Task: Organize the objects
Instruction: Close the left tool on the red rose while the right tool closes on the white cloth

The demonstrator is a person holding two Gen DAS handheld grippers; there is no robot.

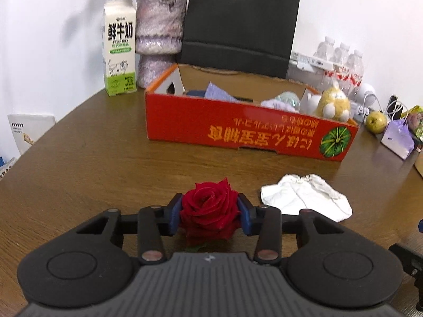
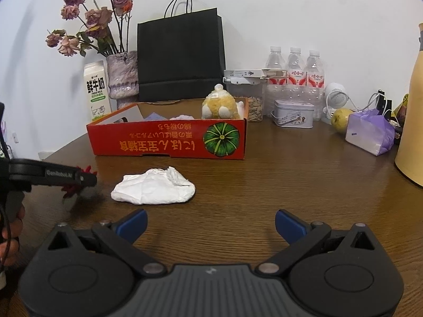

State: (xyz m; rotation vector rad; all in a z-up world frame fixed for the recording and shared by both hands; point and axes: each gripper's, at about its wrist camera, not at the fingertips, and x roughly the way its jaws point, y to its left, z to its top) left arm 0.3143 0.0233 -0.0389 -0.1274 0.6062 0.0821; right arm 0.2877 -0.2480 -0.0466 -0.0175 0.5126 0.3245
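Note:
A red rose (image 1: 208, 206) rests low over the brown table (image 1: 92, 163), and the blue pads of my left gripper (image 1: 210, 212) press on its bloom from both sides. From the right wrist view that gripper (image 2: 79, 179) shows at the far left, with red petals (image 2: 69, 190) under it. A crumpled white tissue (image 1: 306, 198) (image 2: 153, 189) lies just right of the rose. Behind both stands an open red cardboard box (image 1: 238, 134) (image 2: 169, 144) holding a yellow plush toy (image 2: 220, 105) and other items. My right gripper (image 2: 210, 224) is open over bare table, short of the tissue.
A milk carton (image 1: 120, 50), a vase of dried flowers (image 1: 158, 37) and a black paper bag (image 1: 238, 23) line the wall behind the box. To the right are water bottles (image 2: 293, 71), a tin (image 2: 293, 116), a pear (image 2: 341, 119), a purple bag (image 2: 370, 134) and a yellow jug (image 2: 412, 121).

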